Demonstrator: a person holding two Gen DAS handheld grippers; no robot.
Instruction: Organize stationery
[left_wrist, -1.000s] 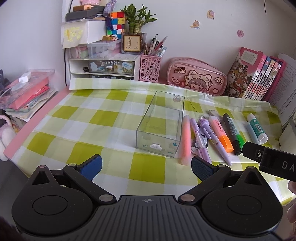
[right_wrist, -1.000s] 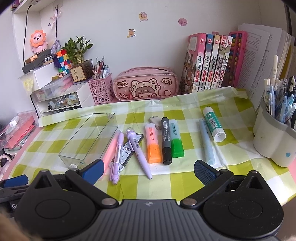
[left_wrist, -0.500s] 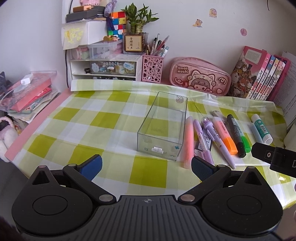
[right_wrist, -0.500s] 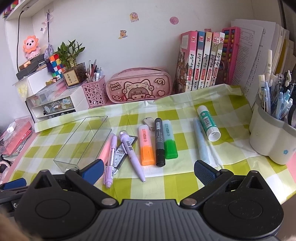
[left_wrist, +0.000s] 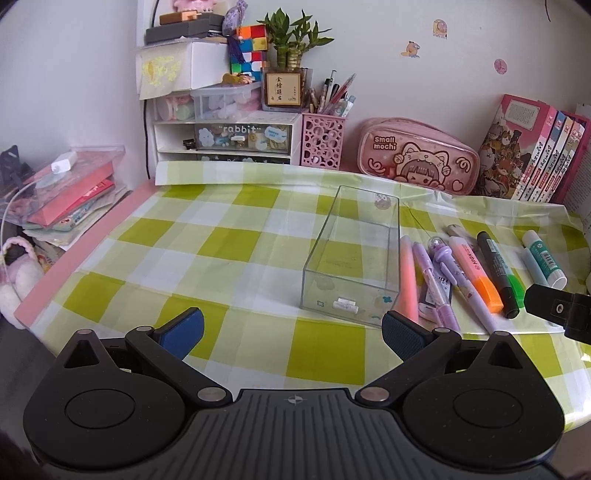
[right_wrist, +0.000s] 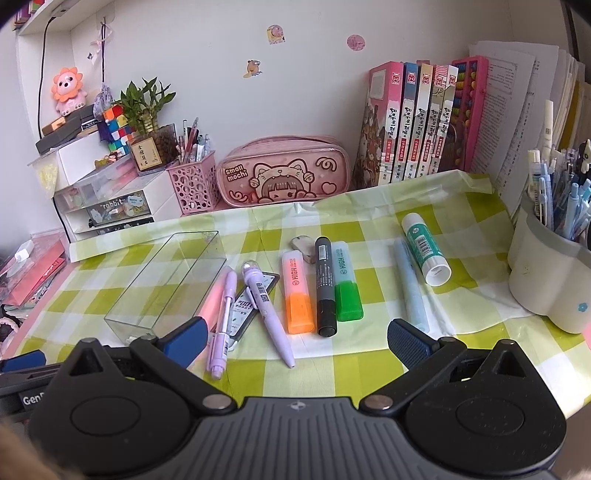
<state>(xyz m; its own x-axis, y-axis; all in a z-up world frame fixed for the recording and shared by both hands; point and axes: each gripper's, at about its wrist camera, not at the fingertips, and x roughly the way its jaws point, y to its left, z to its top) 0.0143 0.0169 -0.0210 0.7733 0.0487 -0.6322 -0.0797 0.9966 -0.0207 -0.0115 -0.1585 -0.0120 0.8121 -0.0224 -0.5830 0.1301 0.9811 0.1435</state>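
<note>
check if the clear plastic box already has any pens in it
No, the clear rectangular plastic box holds no pens; the orange highlighter and black marker lie outside it on the checked tablecloth.

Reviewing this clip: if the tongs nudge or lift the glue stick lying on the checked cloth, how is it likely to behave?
The glue stick is a smooth cylinder lying on its side, so a sideways nudge would probably roll it. It looks rigid, likely light plastic, so it should lift without bending. The glossy surface may slip between the open right tongs unless gripped mid-body.
</note>
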